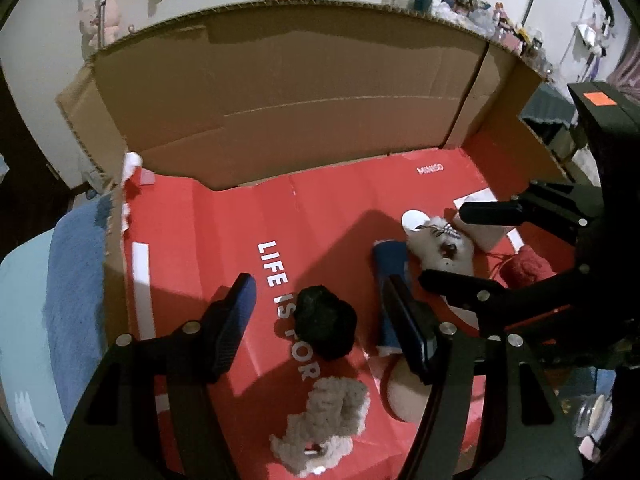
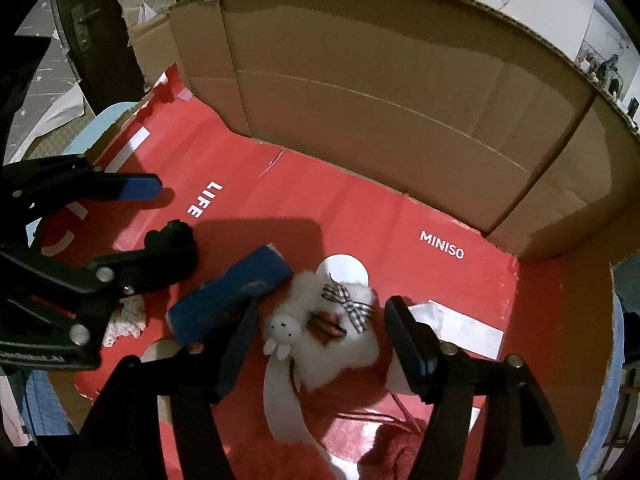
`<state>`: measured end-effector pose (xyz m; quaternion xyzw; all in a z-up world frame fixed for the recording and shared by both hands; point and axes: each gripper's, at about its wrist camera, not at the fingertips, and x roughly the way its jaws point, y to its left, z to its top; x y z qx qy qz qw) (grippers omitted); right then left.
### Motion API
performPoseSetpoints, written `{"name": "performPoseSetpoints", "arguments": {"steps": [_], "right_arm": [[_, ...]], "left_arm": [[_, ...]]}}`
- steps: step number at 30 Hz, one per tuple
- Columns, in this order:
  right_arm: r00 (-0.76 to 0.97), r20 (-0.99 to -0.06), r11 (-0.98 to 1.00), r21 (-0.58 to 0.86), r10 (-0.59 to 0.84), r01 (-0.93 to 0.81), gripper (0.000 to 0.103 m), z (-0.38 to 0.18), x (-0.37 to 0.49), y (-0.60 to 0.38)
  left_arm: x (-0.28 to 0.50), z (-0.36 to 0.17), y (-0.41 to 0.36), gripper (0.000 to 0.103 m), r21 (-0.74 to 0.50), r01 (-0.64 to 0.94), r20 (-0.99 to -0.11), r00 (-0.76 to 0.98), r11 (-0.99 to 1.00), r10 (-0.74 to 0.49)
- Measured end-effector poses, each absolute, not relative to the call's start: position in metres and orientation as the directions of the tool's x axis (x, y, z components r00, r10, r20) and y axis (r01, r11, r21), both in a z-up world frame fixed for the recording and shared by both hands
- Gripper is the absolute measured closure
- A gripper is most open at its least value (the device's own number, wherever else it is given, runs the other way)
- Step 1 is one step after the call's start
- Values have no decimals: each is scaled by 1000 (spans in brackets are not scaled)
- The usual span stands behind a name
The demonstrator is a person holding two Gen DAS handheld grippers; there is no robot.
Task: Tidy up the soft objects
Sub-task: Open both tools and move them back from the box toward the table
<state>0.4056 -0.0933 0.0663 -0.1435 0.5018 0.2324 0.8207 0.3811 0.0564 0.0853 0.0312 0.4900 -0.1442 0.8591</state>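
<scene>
- Your left gripper (image 1: 320,316) hangs with its jaws spread over the black fuzzy ball (image 1: 328,322), which lies on the red printed sheet (image 1: 224,224) just past the white lettering, toward the sheet's left-hand half. The pads are not pressing on it. If this is your next pick, lower straight down so both pads straddle the ball evenly before you close.
- Nearer your edge of the sheet lies the beige knitted piece (image 1: 324,420), just beside the ball but apart from it. Keep the left jaw clear of its loose loops as you descend, or it will probably drag along.
- The blue roll (image 2: 228,300) lies at a slant in the middle, touching the outer side of your right gripper's near finger. Close gently, since a bump would likely roll it.
- Your right gripper (image 2: 322,342) has its jaws spread around the white plush pouch (image 2: 332,344), the one with the small bunny and checked bow, toward the sheet's right-hand half. Nothing is pinched yet. Aim for the thick middle of the fluff, not the bow or the cord.
- The red yarn ball (image 1: 528,268) sits just beside the pouch at the right edge, its strands trailing underneath. Lift slowly so they do not snag.
</scene>
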Motion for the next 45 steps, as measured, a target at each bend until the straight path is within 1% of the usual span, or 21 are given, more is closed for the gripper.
{"name": "performPoseSetpoints", "arguments": {"steps": [2, 3, 5, 6, 9, 11, 13, 14, 16, 19, 22, 26, 28, 34, 39, 45], "right_arm": [[397, -883, 853, 6, 249, -522, 34, 72, 402, -96], [402, -879, 854, 11, 256, -520, 34, 75, 399, -98], [422, -867, 860, 13, 264, -510, 27, 85, 393, -103], [433, -861, 862, 10, 265, -507, 26, 90, 389, -105], [467, -841, 867, 5, 273, -498, 23, 107, 374, -115], [493, -827, 873, -3, 272, -487, 18, 119, 362, -122], [520, -808, 881, -2, 277, -474, 13, 131, 349, -131], [530, -800, 883, 0, 281, -469, 10, 136, 343, -134], [554, -782, 889, 1, 286, -457, 8, 147, 329, -142], [588, -753, 897, 8, 296, -441, 3, 162, 306, -154], [635, -716, 905, -9, 290, -424, 2, 176, 280, -164], [685, -666, 915, -10, 294, -402, 0, 191, 243, -178], [708, -643, 920, -16, 291, -392, 0, 197, 224, -185], [774, -567, 935, -17, 283, -354, 0, 207, 170, -202], [803, -525, 941, -11, 282, -338, 0, 201, 128, -215], [814, -510, 947, 2, 276, -320, 0, 178, 92, -219]], "left_arm": [[378, 88, 58, 38, -95, 272, -847, 484, 958, -221], [375, 91, 59, 36, -98, 267, -843, 490, 959, -223], [371, 96, 58, 32, -105, 264, -834, 501, 959, -230], [365, 102, 59, 30, -111, 266, -826, 511, 957, -238], [352, 113, 57, 29, -118, 271, -803, 539, 955, -253], [340, 122, 56, 27, -118, 278, -789, 556, 953, -260], [327, 131, 54, 22, -118, 278, -775, 574, 953, -264], [323, 133, 53, 21, -121, 281, -769, 580, 952, -269], [307, 142, 50, 21, -125, 285, -745, 606, 950, -279], [285, 153, 44, 20, -115, 294, -714, 640, 949, -285], [260, 163, 40, 15, -105, 305, -679, 673, 946, -292], [229, 174, 35, 15, -92, 311, -634, 714, 946, -296], [212, 179, 33, 12, -89, 315, -608, 734, 945, -302], [165, 185, 26, 10, -49, 318, -539, 790, 947, -293], [128, 177, 20, 9, -40, 313, -506, 813, 949, -289], [97, 153, 14, 9, -60, 327, -500, 808, 943, -312]]}}
